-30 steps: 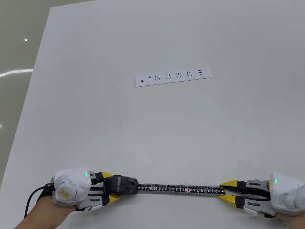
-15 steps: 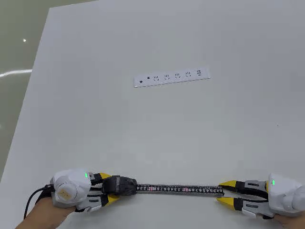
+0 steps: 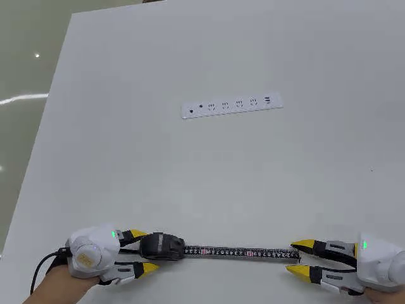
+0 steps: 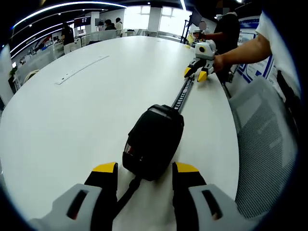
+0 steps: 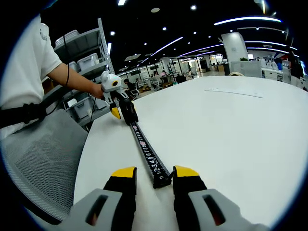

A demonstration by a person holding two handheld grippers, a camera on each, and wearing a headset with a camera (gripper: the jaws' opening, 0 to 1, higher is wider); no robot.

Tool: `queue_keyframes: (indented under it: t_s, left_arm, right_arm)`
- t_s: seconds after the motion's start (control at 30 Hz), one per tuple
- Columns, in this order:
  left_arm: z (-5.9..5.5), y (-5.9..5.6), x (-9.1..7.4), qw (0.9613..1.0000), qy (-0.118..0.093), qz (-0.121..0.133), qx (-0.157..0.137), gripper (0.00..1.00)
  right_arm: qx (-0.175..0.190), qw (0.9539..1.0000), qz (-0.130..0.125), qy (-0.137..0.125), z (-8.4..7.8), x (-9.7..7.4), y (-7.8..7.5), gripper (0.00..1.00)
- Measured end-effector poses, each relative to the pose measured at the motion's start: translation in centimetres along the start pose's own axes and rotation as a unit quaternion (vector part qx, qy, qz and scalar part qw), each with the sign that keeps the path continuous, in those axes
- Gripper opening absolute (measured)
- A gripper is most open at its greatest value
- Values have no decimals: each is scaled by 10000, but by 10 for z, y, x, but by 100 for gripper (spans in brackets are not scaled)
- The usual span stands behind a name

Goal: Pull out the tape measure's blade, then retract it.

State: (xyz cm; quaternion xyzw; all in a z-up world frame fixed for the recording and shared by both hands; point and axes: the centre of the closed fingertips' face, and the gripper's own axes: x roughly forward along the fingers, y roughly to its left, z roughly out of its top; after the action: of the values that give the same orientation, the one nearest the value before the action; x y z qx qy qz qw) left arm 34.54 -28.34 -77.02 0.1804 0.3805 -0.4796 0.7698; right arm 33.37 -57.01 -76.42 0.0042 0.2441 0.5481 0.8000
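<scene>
The black tape measure [image 3: 162, 246] lies on the white table near its front edge, and its blade [image 3: 240, 253] is drawn out to the right. My left gripper [image 3: 142, 251] stands open, with the case [image 4: 154, 140] between and just ahead of its yellow fingertips [image 4: 106, 168]. At the right my right gripper [image 3: 297, 257] is open as well. The blade's end hook [image 5: 161, 181] lies on the table between its fingertips [image 5: 124, 173], and a gap shows on each side. The right gripper view shows the blade [image 5: 144, 144] running back to the left gripper [image 5: 120, 109].
A white power strip [image 3: 231, 104] lies flat on the table, well beyond the tape. The table's left edge [image 3: 44, 120] drops to a grey floor. A mesh chair [image 4: 269, 144] and a person's arm sit close to the front edge.
The jaws of both grippers have spread apart. The right gripper has let go of the blade's end, and the left has loosened from the case. The blade's length is unchanged.
</scene>
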Motion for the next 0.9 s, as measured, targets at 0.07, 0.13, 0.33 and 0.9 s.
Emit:
queue_keyframes:
  t_s: [0.07, 0.13, 0.33, 0.9]
  left_arm:
    - [-1, 1, 0, 10000, -14, 34, -64, 47]
    - [-1, 0, -1, 9999, -32, 59, -90, 48]
    - [0, 1, -4, 9995, -97, 192, -228, 49]
    - [1, -2, -22, 9955, -356, 631, -614, 51]
  right_arm:
    - [8, 10000, -41, 4, 0, 0, 0, 30]
    - [44, 10000, -82, 0, 0, 0, 0, 31]
    - [63, 9997, -236, -29, 2, -1, 2, 33]
    - [179, 9978, -629, -98, 12, -5, 13, 39]
